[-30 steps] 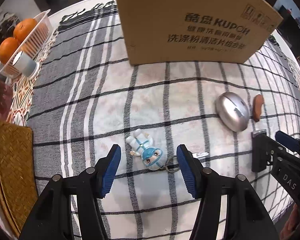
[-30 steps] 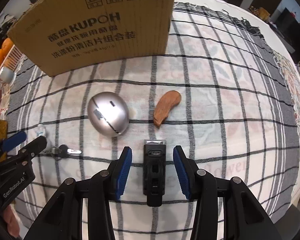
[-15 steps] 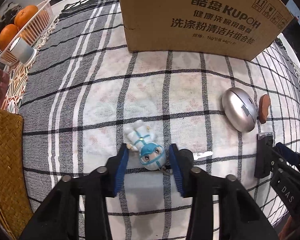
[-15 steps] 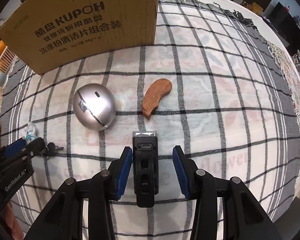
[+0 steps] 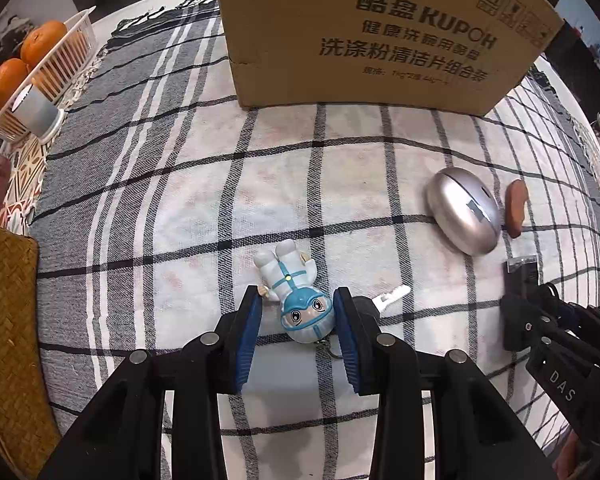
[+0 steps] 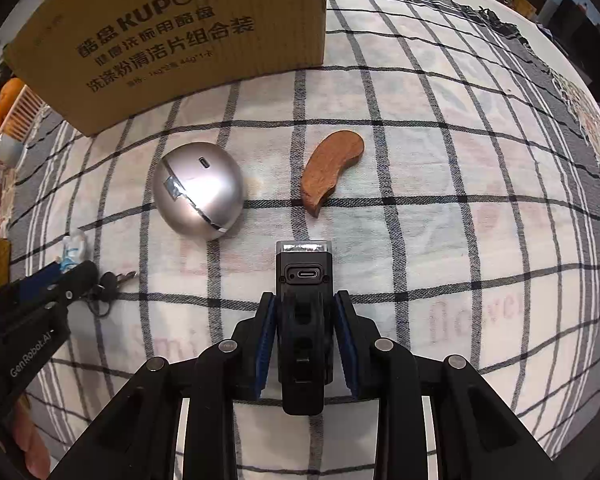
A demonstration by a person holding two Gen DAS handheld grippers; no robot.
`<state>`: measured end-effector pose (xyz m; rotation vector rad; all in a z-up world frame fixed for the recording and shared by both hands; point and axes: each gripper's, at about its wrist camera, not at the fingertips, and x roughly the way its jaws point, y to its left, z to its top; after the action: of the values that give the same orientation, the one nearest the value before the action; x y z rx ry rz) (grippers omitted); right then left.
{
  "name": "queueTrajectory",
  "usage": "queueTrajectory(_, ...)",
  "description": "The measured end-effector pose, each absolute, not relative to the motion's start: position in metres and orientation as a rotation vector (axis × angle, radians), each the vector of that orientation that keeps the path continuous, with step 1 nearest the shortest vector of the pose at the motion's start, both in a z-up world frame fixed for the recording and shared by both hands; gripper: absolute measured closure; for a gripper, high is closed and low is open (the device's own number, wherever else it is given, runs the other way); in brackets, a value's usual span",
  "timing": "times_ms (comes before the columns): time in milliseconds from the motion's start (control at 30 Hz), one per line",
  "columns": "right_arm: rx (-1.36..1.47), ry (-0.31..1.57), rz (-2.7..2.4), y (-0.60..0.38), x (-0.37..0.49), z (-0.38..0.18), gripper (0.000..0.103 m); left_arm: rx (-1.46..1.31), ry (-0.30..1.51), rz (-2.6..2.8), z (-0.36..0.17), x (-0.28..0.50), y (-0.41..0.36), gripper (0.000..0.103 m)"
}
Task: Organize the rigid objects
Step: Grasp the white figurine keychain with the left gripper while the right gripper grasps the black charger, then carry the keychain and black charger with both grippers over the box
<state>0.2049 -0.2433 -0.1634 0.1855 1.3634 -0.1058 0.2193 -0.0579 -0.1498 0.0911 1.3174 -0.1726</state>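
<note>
right wrist: jaws have just closed on black device [image 6: 305, 312].

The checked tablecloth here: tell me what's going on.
A person works two handheld grippers over it. The left gripper has its jaws shut on the head of a small figurine keychain. The right gripper has just been closing its jaws on a black device. A silver egg-shaped case, a wooden piece and a cardboard box sit untouched.

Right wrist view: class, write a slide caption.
Blue-padded right gripper fingers clamp a black USB-C device on the checked tablecloth.
</note>
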Motion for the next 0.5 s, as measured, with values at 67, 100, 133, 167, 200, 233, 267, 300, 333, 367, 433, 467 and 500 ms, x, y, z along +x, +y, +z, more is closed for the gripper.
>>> queueTrajectory(67,0.193,1.356,-0.093,-0.241,0.200,-0.160,0.073,0.088,1.307,-0.182,-0.147,0.216,-0.058,0.067)
queueTrajectory(100,0.194,1.353,-0.089,-0.242,0.199,-0.159,0.073,0.087,1.302,-0.185,-0.145,0.215,-0.059,0.067)
queueTrajectory(133,0.195,1.349,-0.085,-0.242,0.198,-0.158,0.073,0.085,1.297,-0.189,-0.143,0.214,-0.059,0.067)
queueTrajectory(167,0.200,1.343,-0.080,-0.241,0.196,-0.155,0.073,0.083,1.292,-0.194,-0.141,0.212,-0.058,0.067)
queueTrajectory(200,0.203,1.339,-0.076,-0.241,0.195,-0.153,0.073,0.084,1.283,-0.197,-0.139,0.210,-0.058,0.067)
queueTrajectory(233,0.204,1.335,-0.072,-0.239,0.195,-0.150,0.073,0.086,1.276,-0.199,-0.138,0.209,-0.058,0.067)
queueTrajectory(267,0.206,1.328,-0.066,-0.239,0.195,-0.148,0.073,0.088,1.268,-0.201,-0.136,0.207,-0.058,0.067)
queueTrajectory(300,0.206,1.321,-0.063,-0.237,0.193,-0.143,0.073,0.089,1.260,-0.205,-0.133,0.205,-0.059,0.067)
queueTrajectory(333,0.205,1.312,-0.059,-0.237,0.192,-0.140,0.073,0.090,1.254,-0.209,-0.131,0.204,-0.059,0.067)
queueTrajectory(367,0.203,1.302,-0.054,-0.237,0.190,-0.136,0.073,0.092,1.247,-0.211,-0.129,0.203,-0.060,0.067)
queueTrajectory(433,0.197,1.284,-0.049,-0.237,0.187,-0.131,0.073,0.098,1.228,-0.217,-0.124,0.201,-0.059,0.067)
queueTrajectory(467,0.191,1.268,-0.041,-0.235,0.185,-0.127,0.073,0.101,1.216,-0.219,-0.120,0.199,-0.060,0.067)
queueTrajectory(500,0.187,1.260,-0.039,-0.235,0.183,-0.124,0.073,0.103,1.207,-0.219,-0.117,0.198,-0.060,0.067)
